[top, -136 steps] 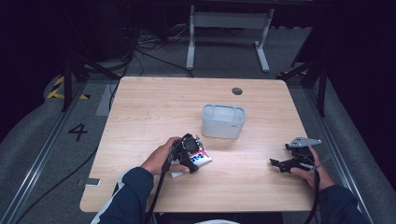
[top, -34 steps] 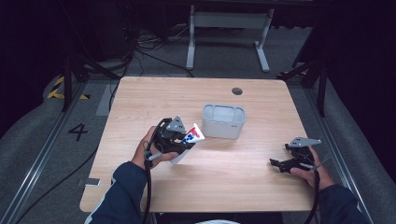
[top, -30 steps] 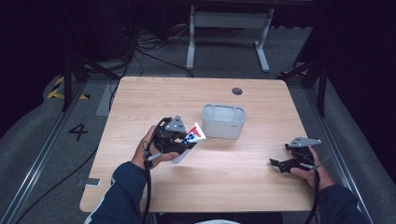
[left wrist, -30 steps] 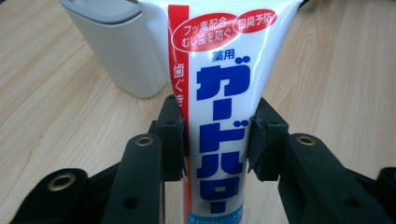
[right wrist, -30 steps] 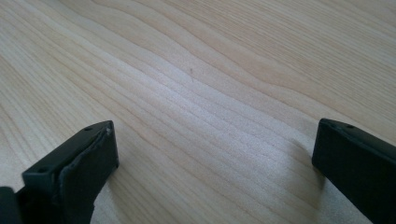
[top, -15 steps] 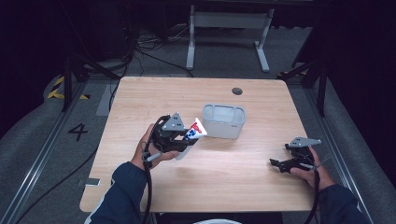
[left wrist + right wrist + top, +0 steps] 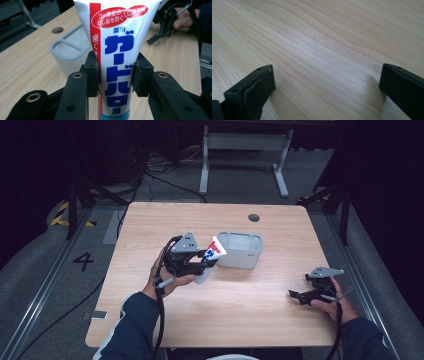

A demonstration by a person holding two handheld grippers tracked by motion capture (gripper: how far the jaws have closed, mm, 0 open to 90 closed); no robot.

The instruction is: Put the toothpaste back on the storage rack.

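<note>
In the left gripper view, the toothpaste tube (image 7: 117,55) is cut off at the top and at the bottom of the picture, so its cap and its flat end cannot be seen there. The left gripper (image 7: 115,75) pinches the tube on its narrow part, one black jaw pressed on each side. The blue and red letters on the white tube are clear, but I cannot read their meaning.

From the high view, the left gripper (image 7: 192,262) holds the tube (image 7: 212,252) in the air, above the table (image 7: 240,320), just beside the grey bin (image 7: 241,251) on the bin's left side. The wide end of the tube points up and toward the bin; the lower part is pale and hard to make out against the wood. If the tube touches the bin, I cannot tell.

There is one tube, one bin, two grippers, and one round hole (image 7: 254,217) in the table near the far edge. The bin has two compartments in the left gripper view, and its inside looks bare as far as it shows.

The right gripper (image 7: 312,292) lies low at the right side of the table, well apart from the bin. In the right gripper view its jaws are spread wide over plain wood, with nothing between them.

Behind the table stands a metal frame (image 7: 245,142) on the dark floor, with cables (image 7: 160,170) beside it. A number 4 (image 7: 83,261) is marked on the floor at the left.
</note>
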